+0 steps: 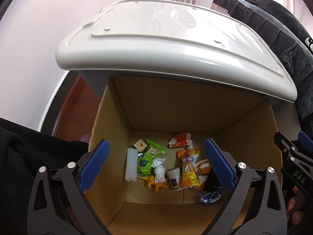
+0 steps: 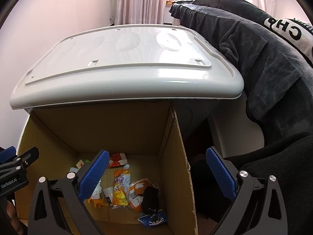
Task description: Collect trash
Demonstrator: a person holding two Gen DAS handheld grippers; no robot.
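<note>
An open cardboard box [image 1: 148, 105] [image 2: 176, 137] holds the trash on its floor. In it lie a green snack bag [image 1: 148, 156], crumpled white tissue [image 1: 159, 168], a paper cup [image 1: 173, 178], an orange juice pouch [image 1: 188, 170] [image 2: 121, 186], a red wrapper [image 1: 180, 140] [image 2: 117, 159], a yellow toy dinosaur [image 1: 156, 184], a blue-white packet [image 1: 211, 194] [image 2: 153, 218] and a black item [image 2: 150, 197]. My left gripper [image 1: 156, 166] is open and empty above the box. My right gripper [image 2: 156, 180] is open and empty over the box's right wall.
A white plastic lid [image 1: 176, 39] [image 2: 125, 62] of a bin stands just behind the box. Dark clothing [image 2: 264, 68] hangs at the right. A white foam block [image 1: 131, 164] lies in the box. Pink curtains [image 2: 140, 0] hang at the back.
</note>
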